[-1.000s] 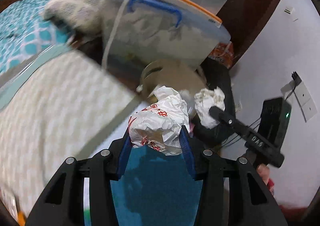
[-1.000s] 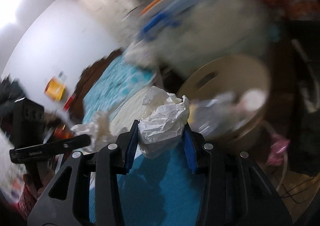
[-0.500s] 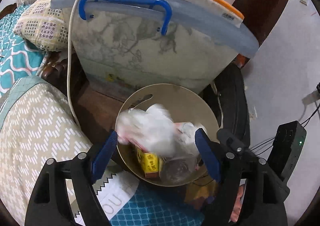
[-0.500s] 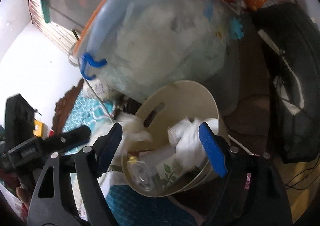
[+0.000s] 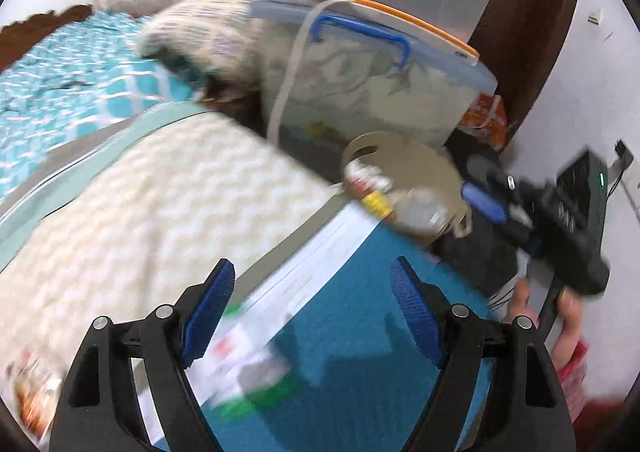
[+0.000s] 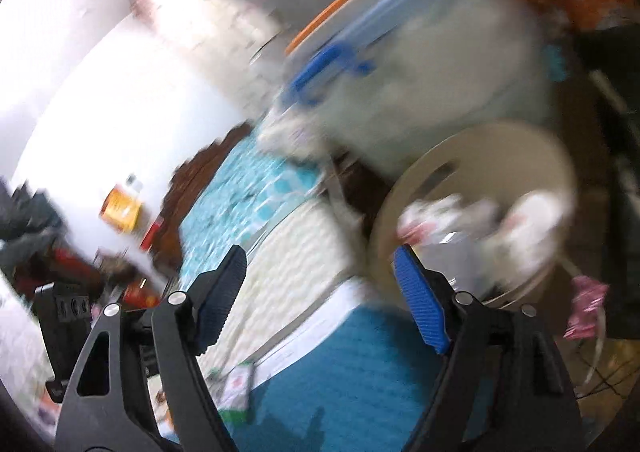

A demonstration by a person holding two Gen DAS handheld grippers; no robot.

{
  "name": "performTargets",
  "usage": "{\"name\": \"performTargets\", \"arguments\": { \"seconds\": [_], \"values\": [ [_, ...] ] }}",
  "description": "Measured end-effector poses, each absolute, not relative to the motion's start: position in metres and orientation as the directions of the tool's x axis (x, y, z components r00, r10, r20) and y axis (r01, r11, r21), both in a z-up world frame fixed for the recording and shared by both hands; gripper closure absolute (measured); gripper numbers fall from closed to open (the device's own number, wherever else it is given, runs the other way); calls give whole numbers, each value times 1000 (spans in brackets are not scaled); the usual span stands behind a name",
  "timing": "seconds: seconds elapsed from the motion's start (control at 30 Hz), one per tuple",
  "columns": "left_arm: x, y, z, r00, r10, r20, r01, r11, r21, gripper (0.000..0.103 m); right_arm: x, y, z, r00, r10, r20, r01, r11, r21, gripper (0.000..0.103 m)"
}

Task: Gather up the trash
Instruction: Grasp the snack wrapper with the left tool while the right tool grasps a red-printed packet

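Observation:
A beige round trash bin (image 5: 404, 155) stands beside the bed and holds crumpled paper, a yellow box and a clear bottle (image 5: 420, 213). It also shows in the right wrist view (image 6: 480, 171), with white paper wads (image 6: 528, 219) inside. My left gripper (image 5: 312, 316) is open and empty, back over the teal mat. My right gripper (image 6: 320, 296) is open and empty, near the bin's left rim; it shows in the left wrist view (image 5: 484, 205) to the right of the bin. Both views are blurred.
A clear storage box with a blue handle (image 5: 360, 63) stands behind the bin. A cream zigzag blanket (image 5: 140, 203) and a teal bedspread (image 5: 60, 67) lie to the left. A paper wrapper (image 5: 248, 364) lies on the teal mat (image 5: 360, 332). Wall sockets and cables (image 5: 620, 159) are at right.
Both grippers held crumpled paper a second ago, opened over the bin and dropped it in. Now both have pulled back from the bin, open and empty.

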State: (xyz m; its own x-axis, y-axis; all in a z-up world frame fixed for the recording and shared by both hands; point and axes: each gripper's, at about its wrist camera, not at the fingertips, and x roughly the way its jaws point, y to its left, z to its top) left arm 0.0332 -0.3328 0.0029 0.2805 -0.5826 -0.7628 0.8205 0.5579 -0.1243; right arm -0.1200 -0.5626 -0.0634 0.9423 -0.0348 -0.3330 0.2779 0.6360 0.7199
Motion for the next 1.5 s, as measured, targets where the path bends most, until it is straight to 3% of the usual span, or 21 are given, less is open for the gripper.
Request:
{"name": "performTargets", "arguments": {
  "seconds": [0.23, 0.5, 0.63, 0.73, 0.8, 0.83, 0.9, 0.97, 1.17, 1.4, 1.5],
  "values": [
    [45, -187, 9, 459, -470, -754, 661, 747, -64, 27, -61, -472, -66, 897, 221, -384, 128, 700, 703, 38],
    [110, -44, -12, 511, -311, -801, 304, 937, -170, 28, -14, -371, -71, 782, 418, -462, -31, 767, 641, 60],
    [129, -16, -33, 452, -387, -804, 257, 919, -298, 28, 3, -332, -73, 738, 452, -501, -72, 791, 608, 64],
    [144, -17, -52, 394, -448, -803, 237, 893, -382, 31, 23, -310, -76, 708, 462, -534, -89, 808, 582, 64],
    [151, -22, -63, 360, -480, -800, 225, 877, -425, 48, 33, -303, -77, 696, 464, -548, -90, 814, 574, 64],
    [154, -25, -68, 344, -490, -801, 219, 871, -439, 65, 41, -297, -78, 686, 466, -559, -89, 816, 571, 64],
    [156, -24, -74, 325, -525, -787, 213, 851, -480, 66, 48, -292, -77, 679, 468, -566, -88, 817, 570, 64],
    [151, -19, -70, 336, -549, -765, 235, 836, -496, 75, 57, -287, -73, 677, 466, -569, -92, 821, 563, 64],
    [125, 46, -41, 433, -613, -661, 227, 784, -578, 75, 88, -263, -63, 661, 467, -587, -123, 839, 529, 64],
    [101, 117, -47, 499, -538, -680, 104, 816, -569, 75, 138, -213, -76, 581, 435, -688, -162, 890, 426, 62],
    [92, 130, -54, 498, -537, -681, 82, 811, -579, 75, 154, -210, -83, 587, 396, -706, -122, 906, 406, 51]
  ]
}}
